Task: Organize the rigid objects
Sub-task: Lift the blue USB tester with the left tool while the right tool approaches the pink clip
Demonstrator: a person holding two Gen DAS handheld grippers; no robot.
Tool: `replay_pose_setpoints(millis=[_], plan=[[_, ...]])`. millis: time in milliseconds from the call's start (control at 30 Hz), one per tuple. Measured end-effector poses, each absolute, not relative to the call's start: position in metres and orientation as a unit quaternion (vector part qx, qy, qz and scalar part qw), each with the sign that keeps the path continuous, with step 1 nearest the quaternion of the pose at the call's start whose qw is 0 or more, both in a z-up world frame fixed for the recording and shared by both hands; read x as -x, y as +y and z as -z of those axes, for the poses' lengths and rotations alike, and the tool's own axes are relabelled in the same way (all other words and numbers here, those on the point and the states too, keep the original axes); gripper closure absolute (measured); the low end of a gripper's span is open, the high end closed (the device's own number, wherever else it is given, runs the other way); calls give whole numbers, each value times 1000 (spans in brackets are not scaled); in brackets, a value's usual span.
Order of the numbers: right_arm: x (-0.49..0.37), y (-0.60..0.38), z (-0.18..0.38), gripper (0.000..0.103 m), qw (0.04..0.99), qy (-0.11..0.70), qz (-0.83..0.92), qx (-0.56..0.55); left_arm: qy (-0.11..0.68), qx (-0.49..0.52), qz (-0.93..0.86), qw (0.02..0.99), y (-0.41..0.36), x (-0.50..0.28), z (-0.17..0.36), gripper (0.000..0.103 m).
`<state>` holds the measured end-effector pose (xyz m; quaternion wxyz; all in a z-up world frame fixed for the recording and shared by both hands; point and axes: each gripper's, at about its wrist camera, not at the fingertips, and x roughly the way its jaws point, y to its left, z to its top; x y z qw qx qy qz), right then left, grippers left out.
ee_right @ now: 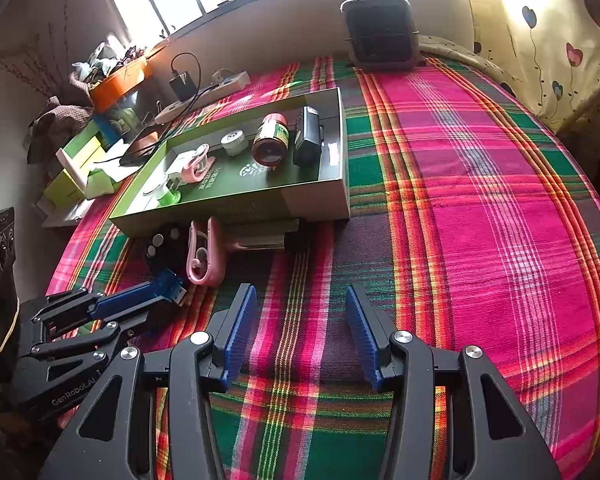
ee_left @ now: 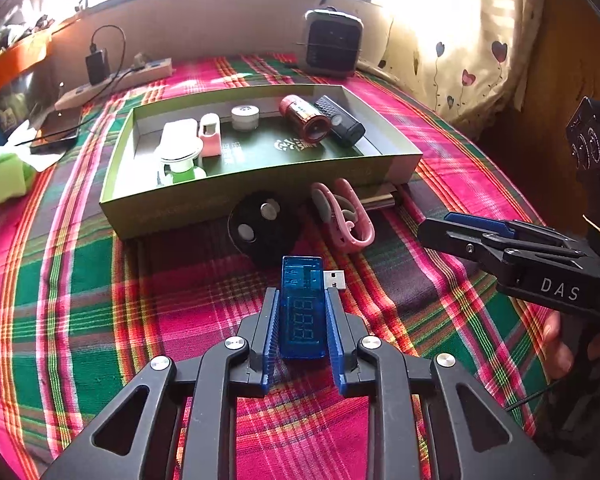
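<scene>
My left gripper (ee_left: 302,294) is shut on a translucent blue USB meter (ee_left: 302,312), its blue pads pressing both long sides and its metal plug (ee_left: 335,280) sticking out to the right. The right wrist view shows the same grip (ee_right: 156,298) from the side, low over the plaid cloth. Beyond it stands an open green box (ee_left: 236,204) holding a red jar (ee_left: 304,118), a black device (ee_left: 340,120), a white pot (ee_left: 245,117) and several pale items. My right gripper (ee_right: 300,290) is open over bare cloth, with nothing between its fingers.
Against the box's front wall lie a black disc with silver studs (ee_left: 260,224), a pink clip (ee_left: 344,216) and a metal-capped tube (ee_left: 380,200). A power strip (ee_left: 116,80) and small heater (ee_left: 332,42) sit at the back. A phone (ee_left: 56,136) lies left.
</scene>
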<state>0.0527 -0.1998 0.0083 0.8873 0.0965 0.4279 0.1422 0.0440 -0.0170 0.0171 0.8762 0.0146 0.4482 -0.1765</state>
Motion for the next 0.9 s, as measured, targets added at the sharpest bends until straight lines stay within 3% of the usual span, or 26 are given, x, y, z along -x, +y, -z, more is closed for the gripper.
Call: replay_pose_setpoints(millis=[900], plan=[[-72, -125, -13, 55, 885, 426, -187, -14, 443, 50, 95, 890, 58, -36, -17, 82]])
